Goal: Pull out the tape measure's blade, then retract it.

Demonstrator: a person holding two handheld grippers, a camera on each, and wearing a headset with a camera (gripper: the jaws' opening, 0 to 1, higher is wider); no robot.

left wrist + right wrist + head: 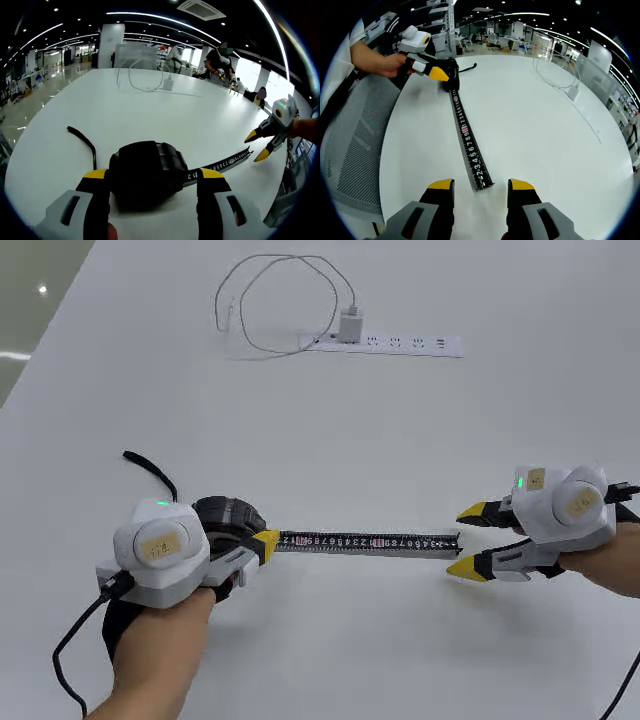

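Observation:
The black tape measure point(228, 518) rests on the white table point(350, 440), and my left gripper point(246, 536) is shut on its case. In the left gripper view the case point(145, 170) sits pinched between the yellow-tipped fingers point(96, 176). The blade point(370, 541) is drawn out to the right and lies flat on the table. Its free end point(482, 184) lies in the gap of my right gripper point(481, 186), whose jaws stand open and apart from it. In the head view the right gripper point(466, 540) straddles the blade's tip. The case's black wrist strap point(150, 470) trails off to the left.
A white power strip point(385, 342) with a plugged-in charger and a looping white cable point(280, 300) lies at the table's far side. A grey mesh chair point(355, 150) stands by the table edge near the left gripper point(437, 74). People stand in the background point(220, 60).

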